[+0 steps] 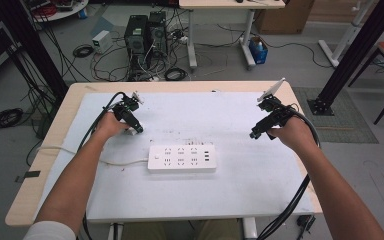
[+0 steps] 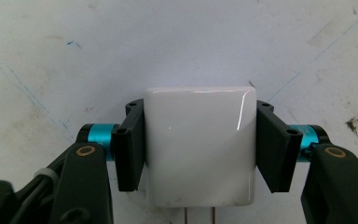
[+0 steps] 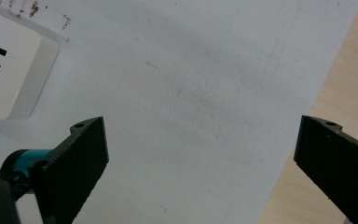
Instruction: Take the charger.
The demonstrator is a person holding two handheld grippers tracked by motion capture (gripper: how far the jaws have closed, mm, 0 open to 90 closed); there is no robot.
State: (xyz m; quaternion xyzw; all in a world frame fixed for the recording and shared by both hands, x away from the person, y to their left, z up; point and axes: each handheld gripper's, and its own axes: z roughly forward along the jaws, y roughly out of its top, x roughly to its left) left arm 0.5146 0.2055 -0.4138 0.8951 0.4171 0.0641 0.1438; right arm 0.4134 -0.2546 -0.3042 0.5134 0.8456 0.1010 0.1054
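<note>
A glossy white charger block [image 2: 198, 154] sits between the jaws of my left gripper [image 2: 199, 109], both black pads flat against its sides; two metal prongs stick out of its near end. From above, the left gripper [image 1: 134, 127] rests low on the white mat, left of and behind the white power strip [image 1: 181, 158]. My right gripper [image 1: 255, 134] hovers at the right of the strip, jaws wide apart with nothing between them. In the right gripper view those jaws [image 3: 203, 126] frame bare mat, and a corner of the power strip [image 3: 9, 79] lies at the upper left.
The power strip's white cord [image 1: 120, 163] runs left off the mat [image 1: 230, 195]. The wooden table edge [image 3: 340, 93] lies just right of the right gripper. Computer towers [image 1: 145, 35] and loose cables stand on the floor behind the table.
</note>
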